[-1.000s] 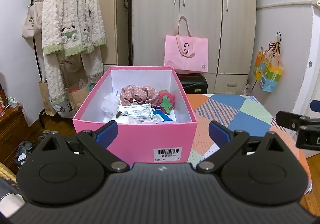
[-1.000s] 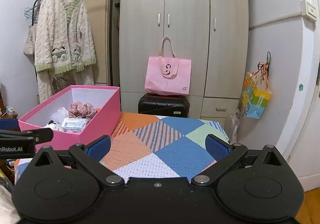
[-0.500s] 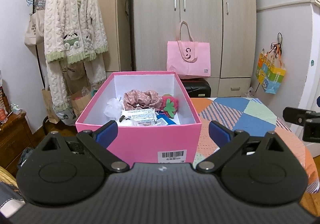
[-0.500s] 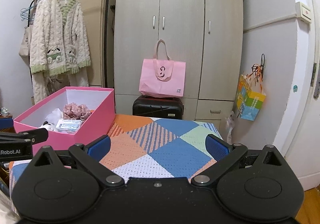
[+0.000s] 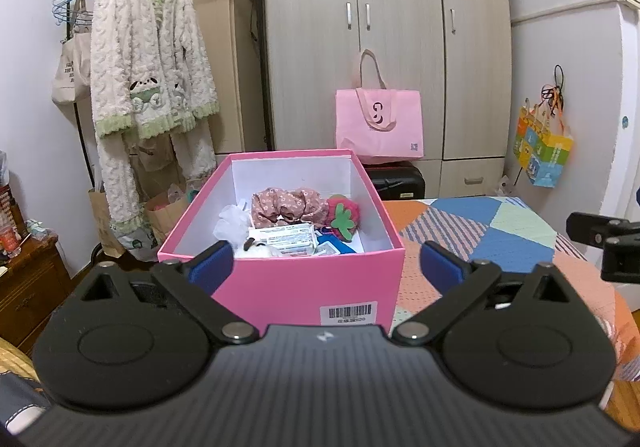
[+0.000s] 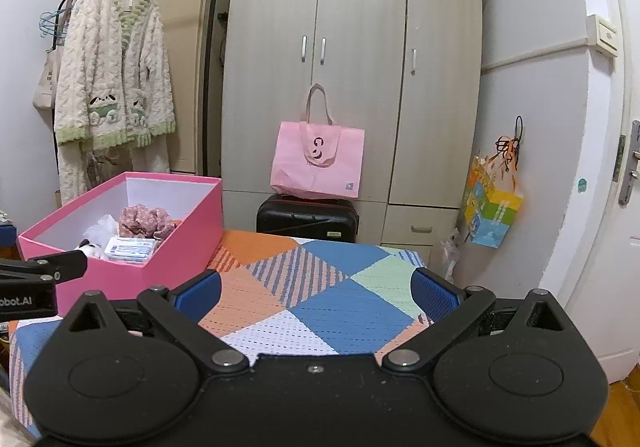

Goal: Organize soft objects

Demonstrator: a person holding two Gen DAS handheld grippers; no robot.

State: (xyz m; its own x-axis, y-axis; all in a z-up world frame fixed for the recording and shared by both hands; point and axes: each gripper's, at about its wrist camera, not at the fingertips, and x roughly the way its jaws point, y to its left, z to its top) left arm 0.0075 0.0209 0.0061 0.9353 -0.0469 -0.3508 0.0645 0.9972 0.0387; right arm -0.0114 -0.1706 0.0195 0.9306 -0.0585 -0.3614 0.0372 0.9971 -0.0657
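Pink box (image 5: pixel 288 287): open-topped cardboard, on the patchwork cover (image 6: pixel 340 299), straight ahead of my left gripper (image 5: pixel 326 263), at the cover's left end.
Soft things: all inside the box. Floral scrunchie (image 5: pixel 286 205) toward the back, strawberry plush (image 5: pixel 344 217) at its right, white fluffy piece (image 5: pixel 232 221) at left, flat tissue pack (image 5: pixel 282 239) on top in front.
My left fingers: jaws opening, spread wide, nothing between them but the box's near wall beyond.
My right gripper (image 6: pixel 316 291): fingers wide apart, empty, over bare cover, well apart from the box.
Stage: my guess, between picks or choosing one; can't tell which item comes next.
Risk 1: reaching in low, a fingertip could catch the near rim and shove or tip the light box.
Risk 2: items overlap, so closing on the scrunchie may drag the tissue pack or plush along.
Risk 3: soft fabric squashes, so a shallow pinch could slip off.
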